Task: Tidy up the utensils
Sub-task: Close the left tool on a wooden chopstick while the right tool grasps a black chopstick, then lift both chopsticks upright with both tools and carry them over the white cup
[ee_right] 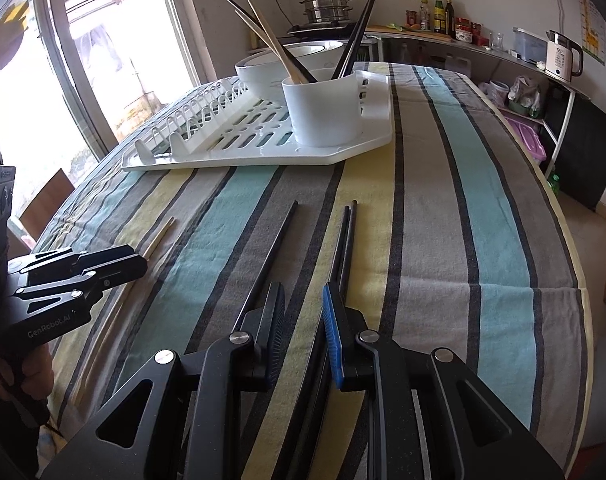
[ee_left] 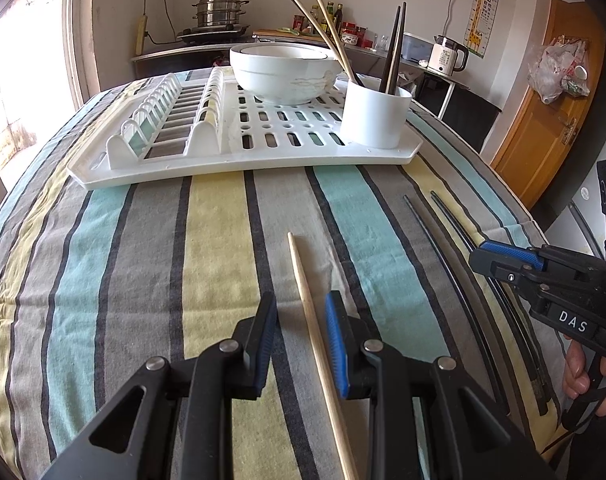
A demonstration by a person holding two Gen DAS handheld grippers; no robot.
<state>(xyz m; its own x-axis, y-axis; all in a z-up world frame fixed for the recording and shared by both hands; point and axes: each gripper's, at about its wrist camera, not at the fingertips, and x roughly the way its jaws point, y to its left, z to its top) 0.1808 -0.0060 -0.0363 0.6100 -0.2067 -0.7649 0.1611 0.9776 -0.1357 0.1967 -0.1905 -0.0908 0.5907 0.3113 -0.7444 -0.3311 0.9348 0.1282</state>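
My left gripper point(ee_left: 299, 344) hangs open over the striped table point(ee_left: 143, 240), its fingers point(ee_left: 337, 344) straddling a pale wooden chopstick point(ee_left: 303, 276) that points toward 12 o'clock. My right gripper point(ee_right: 303, 332) is open too, over the dark chopsticks point(ee_right: 345, 248). I judge both picks are pending: next, close, lift, and carry to the white cup point(ee_right: 323, 110) at 12 o'clock.

Bright daylight from blown-out window point(ee_right: 103, 60) at left, soft shadows, sharp focus, heavy fisheye bend w/ dark corners
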